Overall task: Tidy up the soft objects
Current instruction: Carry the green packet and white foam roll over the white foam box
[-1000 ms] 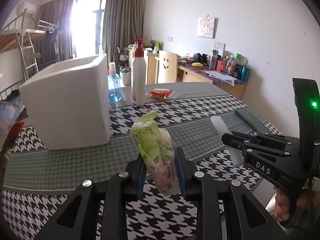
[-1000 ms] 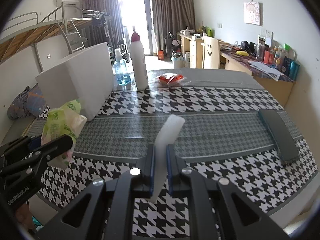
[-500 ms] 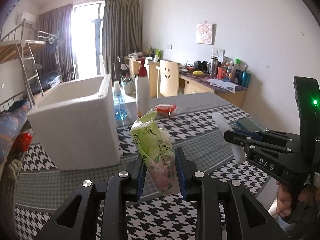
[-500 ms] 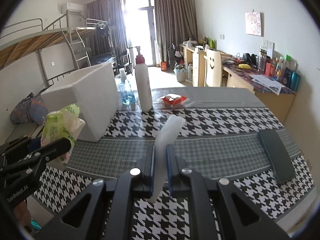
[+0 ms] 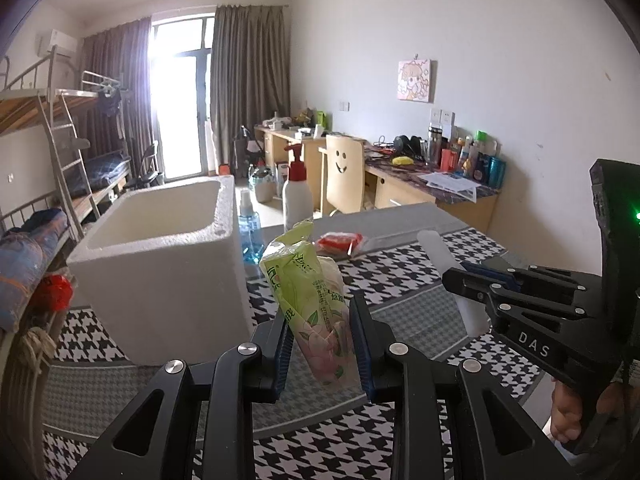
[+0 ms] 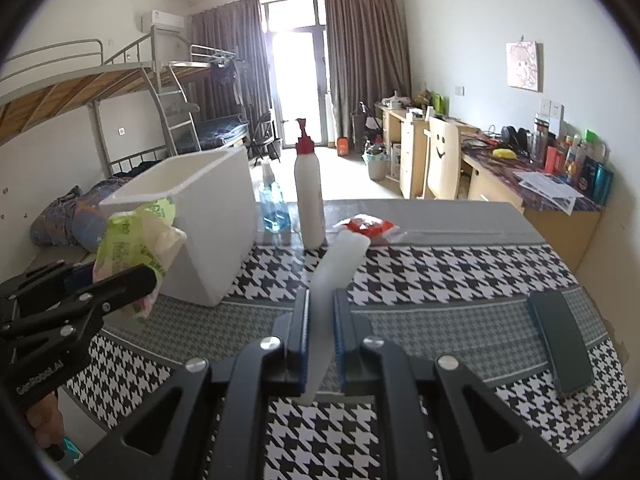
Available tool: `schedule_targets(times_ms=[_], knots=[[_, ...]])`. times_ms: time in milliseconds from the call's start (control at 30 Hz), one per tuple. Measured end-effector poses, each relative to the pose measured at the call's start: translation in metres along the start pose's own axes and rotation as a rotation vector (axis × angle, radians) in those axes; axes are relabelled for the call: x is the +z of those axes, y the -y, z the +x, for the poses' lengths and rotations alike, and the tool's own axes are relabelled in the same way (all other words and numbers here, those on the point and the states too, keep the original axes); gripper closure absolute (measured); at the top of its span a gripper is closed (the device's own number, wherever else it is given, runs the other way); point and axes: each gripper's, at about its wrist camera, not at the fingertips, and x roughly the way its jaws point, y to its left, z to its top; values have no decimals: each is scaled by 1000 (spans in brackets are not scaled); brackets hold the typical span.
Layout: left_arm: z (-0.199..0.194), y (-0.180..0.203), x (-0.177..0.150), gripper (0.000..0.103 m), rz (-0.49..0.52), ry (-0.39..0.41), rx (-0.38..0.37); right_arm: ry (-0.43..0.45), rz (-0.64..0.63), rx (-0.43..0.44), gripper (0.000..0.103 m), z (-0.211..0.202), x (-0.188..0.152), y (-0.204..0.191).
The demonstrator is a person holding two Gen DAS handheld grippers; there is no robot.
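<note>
The counter point(image 5: 400, 300), draped in a houndstooth cloth, spreads ahead of and below both claws. The white foam box point(image 5: 160, 248) stands open-topped ahead and to the left of the left claw point(image 5: 322, 344), which is clamped on a green tissue pack point(image 5: 312, 304) held clear above the counter. The right claw point(image 6: 320, 332) pinches a white soft tube point(image 6: 332, 280), also lifted off the cloth. Beyond the claws stand a pump bottle point(image 5: 297, 196) and a blue spray bottle point(image 5: 249, 232), with a red packet point(image 5: 340, 240) lying near them. The tissue pack is crumpled and gripped low, so it could slide out on the way. The tube juts far forward and might knock the box rim or the bottles.
</note>
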Motion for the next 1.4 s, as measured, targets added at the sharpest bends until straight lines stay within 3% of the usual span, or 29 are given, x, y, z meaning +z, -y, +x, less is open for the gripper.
schedule_targets(times_ms=[600, 1400], knots=[[-2, -20, 32, 74, -7, 47, 29, 48, -45, 34, 89, 1, 34, -14], [2, -53, 66, 74, -51, 90, 110, 95, -123, 156, 89, 22, 78, -39]])
